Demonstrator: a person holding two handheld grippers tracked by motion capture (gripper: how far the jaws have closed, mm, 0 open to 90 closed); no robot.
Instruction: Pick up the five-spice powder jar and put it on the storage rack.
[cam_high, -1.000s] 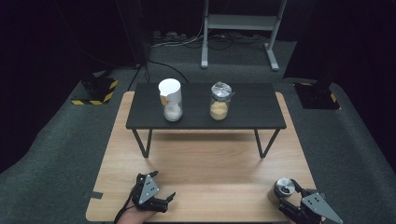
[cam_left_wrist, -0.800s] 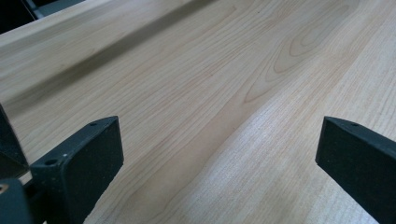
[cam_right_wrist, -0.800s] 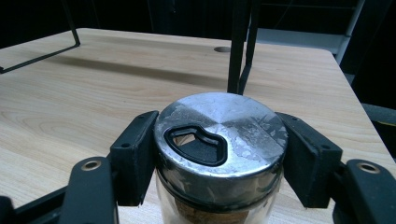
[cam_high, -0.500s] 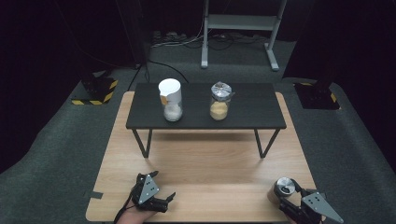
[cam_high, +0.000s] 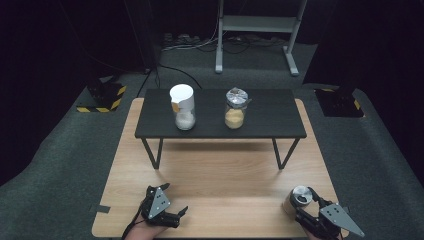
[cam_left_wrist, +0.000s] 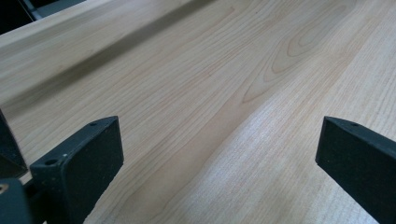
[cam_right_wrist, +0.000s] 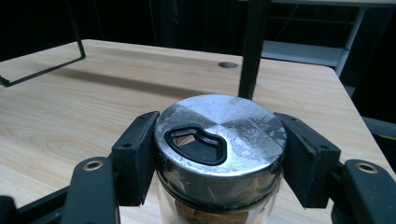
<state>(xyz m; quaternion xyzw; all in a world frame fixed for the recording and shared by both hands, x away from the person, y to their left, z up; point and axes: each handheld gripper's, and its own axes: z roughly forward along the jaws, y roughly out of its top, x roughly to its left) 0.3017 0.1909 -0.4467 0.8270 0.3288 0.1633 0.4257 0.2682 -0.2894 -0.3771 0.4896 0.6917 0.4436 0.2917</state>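
Observation:
A small glass jar with a silver metal lid (cam_right_wrist: 219, 140) stands on the wooden table near its front right corner (cam_high: 300, 198). My right gripper (cam_right_wrist: 219, 154) is shut on it, one black pad pressed to each side of the lid (cam_high: 305, 205). Near the front left of the table my left gripper (cam_high: 167, 202) rests low over the bare wood, its jaws wide apart with nothing between them (cam_left_wrist: 219, 154). On the low black table (cam_high: 270, 125) farther back stand a jar with a white lid (cam_high: 183, 107) and a jar with a silver lid (cam_high: 235, 110).
The black table's thin metal legs (cam_high: 152, 152) stand on the wooden table (cam_high: 220, 170). Dark carpet surrounds it, with yellow-black striped blocks (cam_high: 102, 95) at back left and a metal stand (cam_high: 260, 30) behind. A round hole (cam_right_wrist: 227, 65) shows in the tabletop.
The right gripper's jaws have closed in slightly on the jar's lid. Both hands have stayed about where they were.

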